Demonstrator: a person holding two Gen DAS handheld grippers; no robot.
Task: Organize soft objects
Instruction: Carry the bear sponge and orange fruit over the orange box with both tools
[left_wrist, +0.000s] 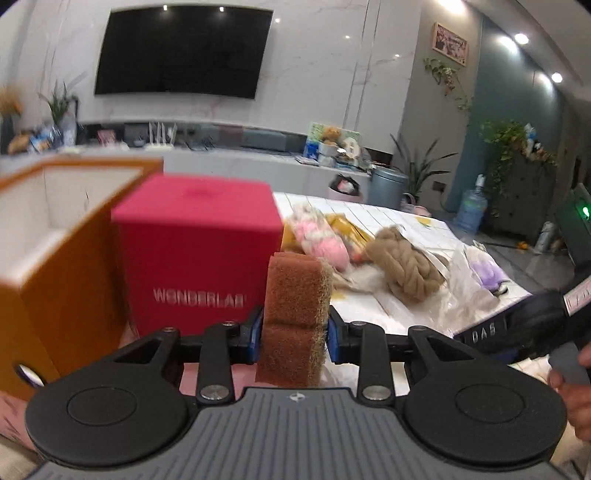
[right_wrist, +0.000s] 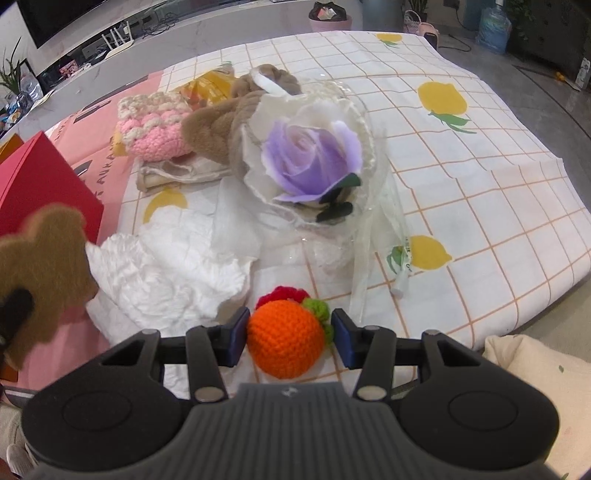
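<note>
My left gripper (left_wrist: 295, 332) is shut on a brown scouring sponge (left_wrist: 295, 295), which stands upright between the blue pads. It is held in front of a red box (left_wrist: 195, 251) and an open orange box (left_wrist: 55, 258). In the right wrist view that sponge (right_wrist: 40, 273) shows at the left edge. My right gripper (right_wrist: 290, 332) is shut on an orange crochet fruit (right_wrist: 284, 339) with green and red trim, low over the lemon-print tablecloth (right_wrist: 480, 184). On the cloth lie a pink crochet piece (right_wrist: 155, 129), a tan chunky knit (right_wrist: 221, 125) and a wrapped purple rose (right_wrist: 314, 158).
Crumpled white paper (right_wrist: 173, 273) lies just beyond the right gripper, beside the red box (right_wrist: 40, 184). A person's hand (left_wrist: 576, 387) and the other tool's black body (left_wrist: 535, 325) sit at the right edge. The table's front edge (right_wrist: 517, 317) drops away to the right.
</note>
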